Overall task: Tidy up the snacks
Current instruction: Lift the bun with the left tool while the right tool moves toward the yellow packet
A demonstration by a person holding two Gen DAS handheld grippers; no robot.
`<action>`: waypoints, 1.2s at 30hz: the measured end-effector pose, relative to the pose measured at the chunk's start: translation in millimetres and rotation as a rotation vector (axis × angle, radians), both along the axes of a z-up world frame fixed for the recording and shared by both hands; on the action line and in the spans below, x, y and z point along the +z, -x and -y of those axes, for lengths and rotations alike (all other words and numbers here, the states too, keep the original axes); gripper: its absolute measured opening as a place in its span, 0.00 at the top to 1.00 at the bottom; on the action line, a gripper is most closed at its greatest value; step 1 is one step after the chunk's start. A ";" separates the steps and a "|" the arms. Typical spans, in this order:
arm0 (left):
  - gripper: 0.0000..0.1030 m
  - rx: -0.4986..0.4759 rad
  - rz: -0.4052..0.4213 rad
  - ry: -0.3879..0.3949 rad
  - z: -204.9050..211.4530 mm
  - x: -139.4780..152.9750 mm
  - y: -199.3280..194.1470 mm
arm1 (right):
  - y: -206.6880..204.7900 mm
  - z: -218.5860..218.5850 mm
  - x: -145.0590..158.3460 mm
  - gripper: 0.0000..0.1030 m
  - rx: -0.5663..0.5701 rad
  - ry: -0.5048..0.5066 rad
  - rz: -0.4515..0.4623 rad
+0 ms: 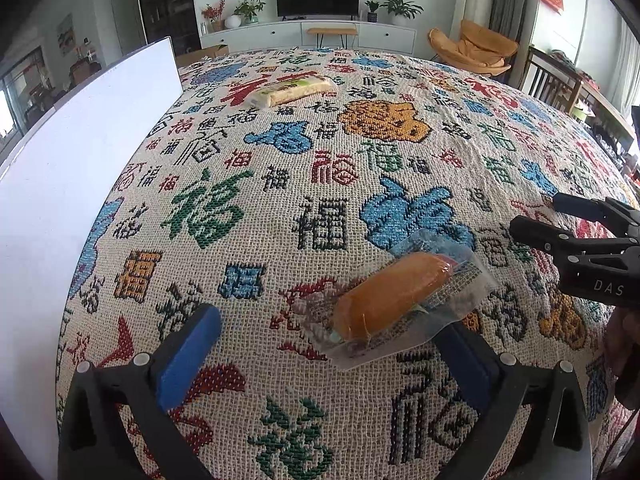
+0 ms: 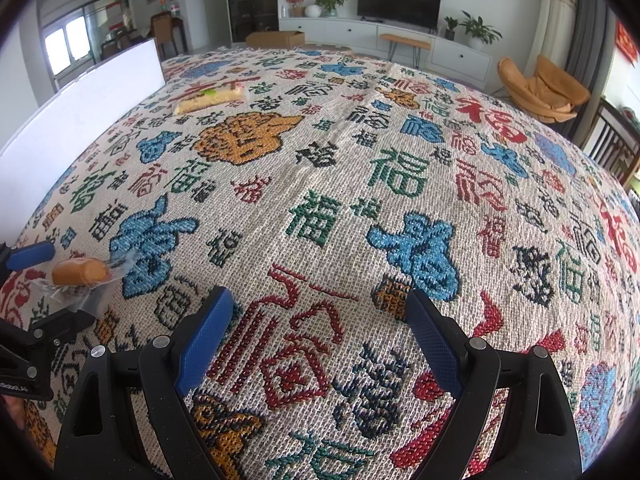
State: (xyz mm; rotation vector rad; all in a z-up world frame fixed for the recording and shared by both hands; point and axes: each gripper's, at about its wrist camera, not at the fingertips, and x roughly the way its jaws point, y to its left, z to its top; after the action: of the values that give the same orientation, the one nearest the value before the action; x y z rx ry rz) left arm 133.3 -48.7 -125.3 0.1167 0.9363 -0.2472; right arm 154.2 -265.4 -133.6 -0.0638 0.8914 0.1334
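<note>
Left gripper spread wide, released; the oblong orange bun in crinkly clear wrap lies on the woven-cloth table by its right pad. Right gripper gapes, holding nothing.

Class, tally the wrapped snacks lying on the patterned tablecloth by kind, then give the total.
Orange bread roll in clear wrapper: 1
Pale biscuit pack with green label: 1
Total: 2
</note>
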 end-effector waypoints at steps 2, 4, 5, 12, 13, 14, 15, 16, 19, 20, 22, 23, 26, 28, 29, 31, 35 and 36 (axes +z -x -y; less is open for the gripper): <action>0.00 0.001 0.001 0.000 -0.4 0.7 0.2 | 0.0 0.0 0.1 0.13 0.000 0.000 0.000; 0.00 0.001 0.001 0.000 -0.4 0.7 0.0 | 0.0 0.0 0.1 0.13 0.000 -0.001 0.000; 0.00 0.001 0.001 0.000 -0.5 0.5 0.0 | 0.0 0.0 0.0 0.13 0.000 -0.001 0.000; 0.00 0.045 0.010 -0.015 -5.4 2.8 0.6 | -0.1 0.2 0.0 0.13 0.001 -0.001 0.000; 0.00 0.062 0.014 -0.019 -8.2 2.9 1.1 | -0.1 0.2 0.0 0.13 0.001 -0.001 0.000; 0.00 0.071 0.012 -0.018 -10.9 2.6 0.1 | -0.1 0.2 0.0 0.13 0.001 -0.001 0.000; 0.00 0.073 0.003 -0.003 -13.6 1.8 -1.3 | -0.1 0.2 0.0 0.13 0.001 -0.001 0.000; 0.00 0.076 0.002 0.004 -15.2 1.5 -2.1 | 0.0 0.3 0.0 0.13 0.001 -0.001 0.000; 0.00 0.073 0.002 0.001 -15.0 1.0 -2.8 | 0.1 0.5 0.0 0.13 0.001 -0.001 0.000; 0.00 0.072 0.002 0.003 -15.4 0.9 -2.7 | 0.2 0.4 0.1 0.13 0.001 -0.002 -0.001; 0.00 0.073 0.003 0.002 -14.6 1.0 -2.7 | -0.1 0.7 -0.1 0.10 0.001 -0.008 -0.004; 0.00 0.073 0.003 0.001 -14.6 1.0 -2.6 | -1.2 1.0 0.0 0.10 0.006 -0.016 -0.009; 0.00 0.073 0.003 0.001 -14.9 1.0 -2.9 | -21.0 -1.8 6.7 0.11 0.049 0.009 -0.088; 0.00 0.073 0.004 0.000 -14.4 1.2 -3.5 | -47.2 -4.5 19.2 0.11 0.055 -0.024 -0.095; 0.00 0.073 0.004 0.000 -14.5 1.2 -3.4 | -63.2 -7.9 28.0 0.11 0.058 -0.054 -0.086; 0.00 0.073 0.004 0.000 -14.1 1.6 -2.7 | -102.6 -24.5 42.2 0.11 0.096 -0.099 -0.091; 0.00 0.073 0.004 0.001 -13.9 1.4 -2.8 | -181.6 -84.3 52.9 0.12 0.202 -0.079 -0.139; 0.00 0.073 0.004 0.001 -14.0 1.3 -2.7 | -196.4 -100.5 53.4 0.12 0.223 -0.070 -0.142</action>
State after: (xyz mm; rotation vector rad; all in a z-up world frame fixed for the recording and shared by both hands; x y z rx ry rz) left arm 135.9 -34.7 -124.0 0.0822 0.9342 -0.1798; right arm 350.5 -164.9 -80.2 -0.0893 1.0189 0.3807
